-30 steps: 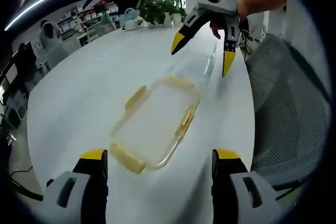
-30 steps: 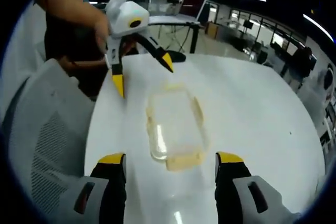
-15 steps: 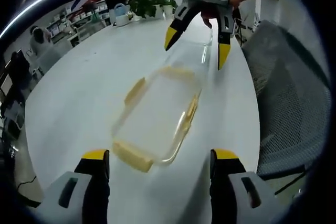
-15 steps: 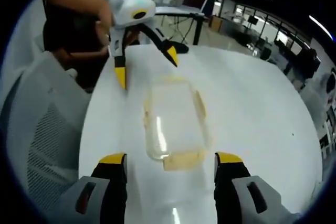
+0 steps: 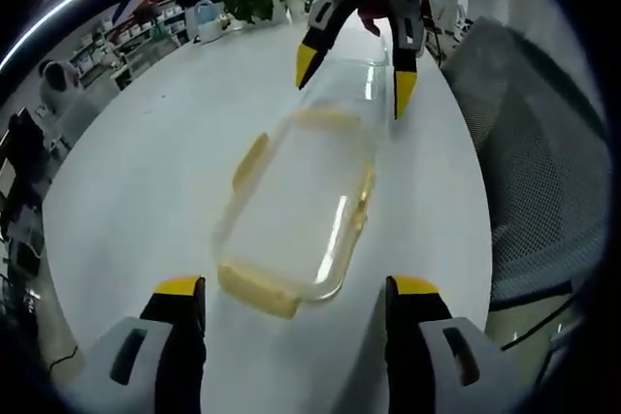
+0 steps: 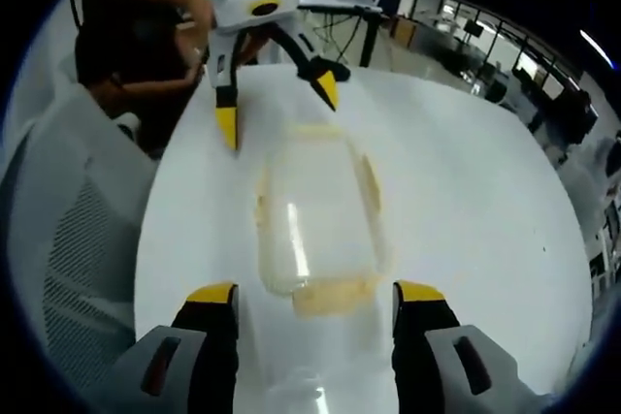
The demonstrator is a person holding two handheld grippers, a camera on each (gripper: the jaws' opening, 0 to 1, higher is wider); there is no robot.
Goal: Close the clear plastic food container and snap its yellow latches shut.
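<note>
White table (image 5: 146, 162), both tools nearer the container (image 5: 296, 206) than before

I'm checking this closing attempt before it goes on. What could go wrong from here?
The clear container lies loose on the smooth white table, so a one-sided push on a yellow latch may slide it. Both tongs, left and right, are open at opposite ends; uneven pressing may leave the lid crooked.
</note>
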